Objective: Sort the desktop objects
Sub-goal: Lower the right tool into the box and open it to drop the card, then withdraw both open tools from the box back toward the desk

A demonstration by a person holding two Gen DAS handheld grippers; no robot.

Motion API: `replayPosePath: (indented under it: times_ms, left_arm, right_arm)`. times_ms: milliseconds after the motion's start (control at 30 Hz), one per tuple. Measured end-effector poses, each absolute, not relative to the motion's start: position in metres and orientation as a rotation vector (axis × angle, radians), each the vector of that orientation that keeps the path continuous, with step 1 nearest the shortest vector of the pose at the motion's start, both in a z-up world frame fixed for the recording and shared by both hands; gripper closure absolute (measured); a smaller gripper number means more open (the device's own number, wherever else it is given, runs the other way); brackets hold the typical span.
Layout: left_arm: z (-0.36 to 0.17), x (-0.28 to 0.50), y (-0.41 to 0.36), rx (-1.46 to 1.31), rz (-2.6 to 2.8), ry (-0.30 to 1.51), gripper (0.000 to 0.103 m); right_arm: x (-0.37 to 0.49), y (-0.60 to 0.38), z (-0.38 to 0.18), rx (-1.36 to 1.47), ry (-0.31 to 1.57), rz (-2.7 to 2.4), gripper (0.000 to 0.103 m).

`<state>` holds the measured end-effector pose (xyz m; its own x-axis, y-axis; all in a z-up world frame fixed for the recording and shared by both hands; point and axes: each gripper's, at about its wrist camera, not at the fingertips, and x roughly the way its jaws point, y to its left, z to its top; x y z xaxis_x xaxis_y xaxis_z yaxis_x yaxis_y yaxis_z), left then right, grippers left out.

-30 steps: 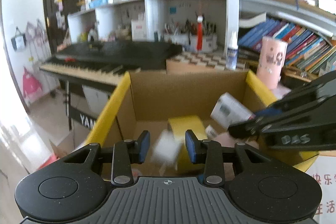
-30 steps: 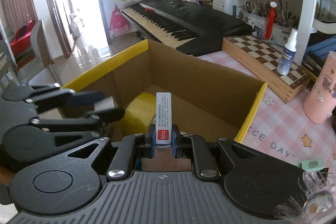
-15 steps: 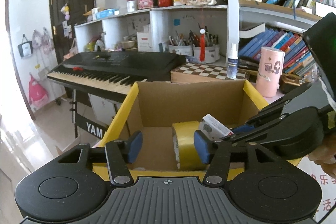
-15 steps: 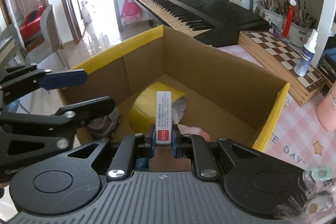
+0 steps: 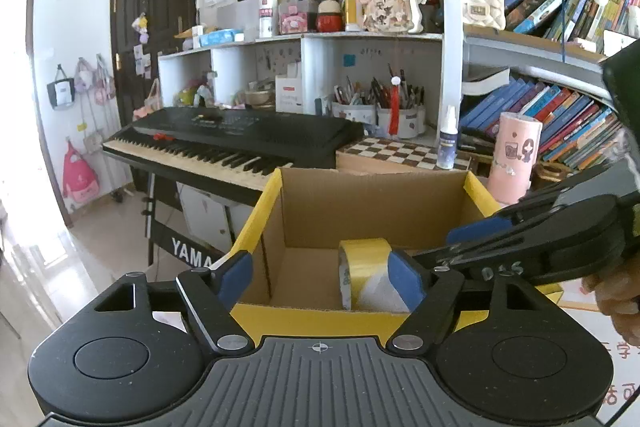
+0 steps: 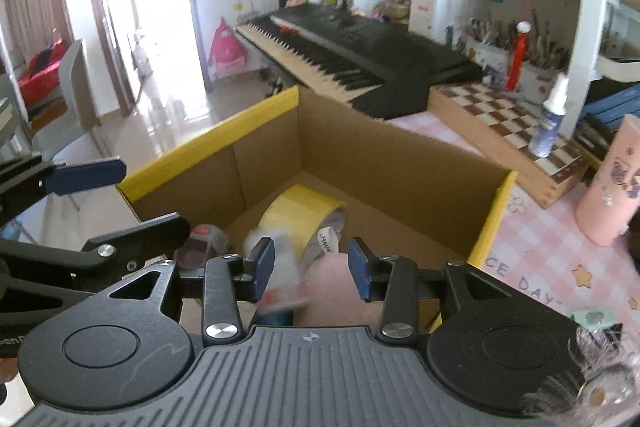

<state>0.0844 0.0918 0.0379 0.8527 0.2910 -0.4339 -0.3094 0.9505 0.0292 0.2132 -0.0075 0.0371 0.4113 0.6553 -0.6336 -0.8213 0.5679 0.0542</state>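
Observation:
A cardboard box (image 5: 372,199) with yellow-taped rims (image 6: 208,151) holds a yellow tape roll (image 5: 364,259), which also shows in the right wrist view (image 6: 300,211). My left gripper (image 5: 320,275) is open and empty, just in front of the box's near rim. My right gripper (image 6: 311,263) is open over the box. A small white card box (image 6: 280,279) with a red label is blurred below its fingers, loose inside the box. A pink item (image 6: 332,287) and a small grey and red item (image 6: 204,239) lie on the box floor.
A black keyboard (image 5: 240,139) stands behind the box. A chessboard (image 6: 508,119), a spray bottle (image 6: 552,119) and a pink cup (image 6: 612,187) stand on the pink tablecloth (image 6: 536,251) to the right. Shelves with books (image 5: 560,115) and pen pots are behind.
My right gripper has opened and the white card box has dropped out of it into the box. My left gripper has pulled back from the box and opened wider.

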Motion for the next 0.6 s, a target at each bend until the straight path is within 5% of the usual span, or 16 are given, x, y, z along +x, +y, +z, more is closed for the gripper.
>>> replayPosePath:
  times_ms: [600]
  left_arm:
    - [0.046,0.038,0.092,-0.095,0.268,0.395,0.017]
  right_arm:
    - [0.148,-0.08,0.064,-0.123,0.54,0.654,0.06]
